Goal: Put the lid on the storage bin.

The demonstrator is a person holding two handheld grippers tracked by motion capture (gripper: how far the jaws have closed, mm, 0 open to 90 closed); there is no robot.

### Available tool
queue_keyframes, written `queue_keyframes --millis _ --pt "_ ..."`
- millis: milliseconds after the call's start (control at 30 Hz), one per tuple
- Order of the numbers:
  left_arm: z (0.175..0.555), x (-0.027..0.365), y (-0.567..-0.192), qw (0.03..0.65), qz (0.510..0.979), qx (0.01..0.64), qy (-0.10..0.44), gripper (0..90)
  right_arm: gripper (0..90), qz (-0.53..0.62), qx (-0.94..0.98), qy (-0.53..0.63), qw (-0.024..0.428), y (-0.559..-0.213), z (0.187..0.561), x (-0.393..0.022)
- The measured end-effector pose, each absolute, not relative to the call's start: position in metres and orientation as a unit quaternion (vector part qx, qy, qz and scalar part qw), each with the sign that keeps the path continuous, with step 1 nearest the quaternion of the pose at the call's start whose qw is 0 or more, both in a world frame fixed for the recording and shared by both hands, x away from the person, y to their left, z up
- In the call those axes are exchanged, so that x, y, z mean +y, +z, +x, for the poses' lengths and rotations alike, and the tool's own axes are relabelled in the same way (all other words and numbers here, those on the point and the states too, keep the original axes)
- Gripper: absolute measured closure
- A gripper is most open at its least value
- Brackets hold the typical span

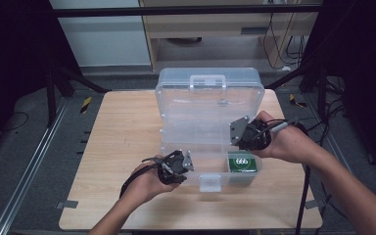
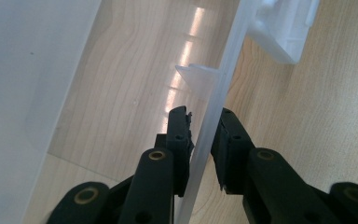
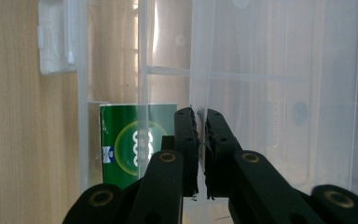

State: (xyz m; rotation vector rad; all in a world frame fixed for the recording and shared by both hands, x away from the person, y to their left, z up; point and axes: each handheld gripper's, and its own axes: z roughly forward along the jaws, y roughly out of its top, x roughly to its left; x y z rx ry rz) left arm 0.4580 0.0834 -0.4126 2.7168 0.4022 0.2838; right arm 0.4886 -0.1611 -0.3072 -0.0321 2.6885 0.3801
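Table [image 1: 122, 142] (pale wood) on grey floor [image 1: 24, 161].

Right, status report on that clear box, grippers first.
Left gripper clamped on front wall of clear box. Right gripper shut, at the lid's edge. Green pack in front right compartment. Nothing in the way.

Before you on the light wooden table [image 1: 122, 132] sits the clear plastic compartment box [image 1: 210, 122], its lid raised behind the tray. In the tray's near right compartment lies the green printed pack [image 1: 243, 162]. The white latch tab [image 1: 210, 182] hangs at the middle of the front wall. Your left gripper [image 1: 178, 166] sits at that front wall, left of the latch, one jaw inside and one outside. Your right gripper [image 1: 242, 133] is at the tray's right side, just behind the pack.
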Motion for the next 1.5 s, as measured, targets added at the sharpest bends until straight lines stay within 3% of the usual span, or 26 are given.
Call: queue_keyframes --millis 100,133,367,633,833,1100,1500 --pt "0.457 0.083 -0.413 0.190 0.966 0.147 0.101 77.1 85.3 -0.015 0.969 0.137 0.205 -0.308 0.488 -0.161" --pt "0.464 0.083 -0.411 0.188 0.970 0.099 0.115 77.1 85.4 -0.015 0.969 0.136 0.205 -0.308 0.488 -0.162" --pt "0.462 0.084 -0.413 0.193 0.969 0.094 0.122 75.4 85.1 -0.012 0.968 0.143 0.204 -0.309 0.487 -0.164" --pt "0.447 0.099 -0.396 0.250 0.953 0.110 0.133 57.5 84.7 -0.013 0.968 0.144 0.205 -0.309 0.488 -0.165" --pt "0.439 0.112 -0.367 0.301 0.936 0.125 0.129 52.8 84.2 -0.013 0.967 0.143 0.210 -0.310 0.486 -0.164" --pt "0.445 0.132 -0.331 0.318 0.927 0.160 0.120 60.7 83.9 -0.013 0.966 0.145 0.215 -0.311 0.484 -0.166" --pt "0.481 0.176 -0.293 0.373 0.877 0.265 0.144 84.7 83.4 -0.018 0.963 0.148 0.223 -0.313 0.482 -0.166"
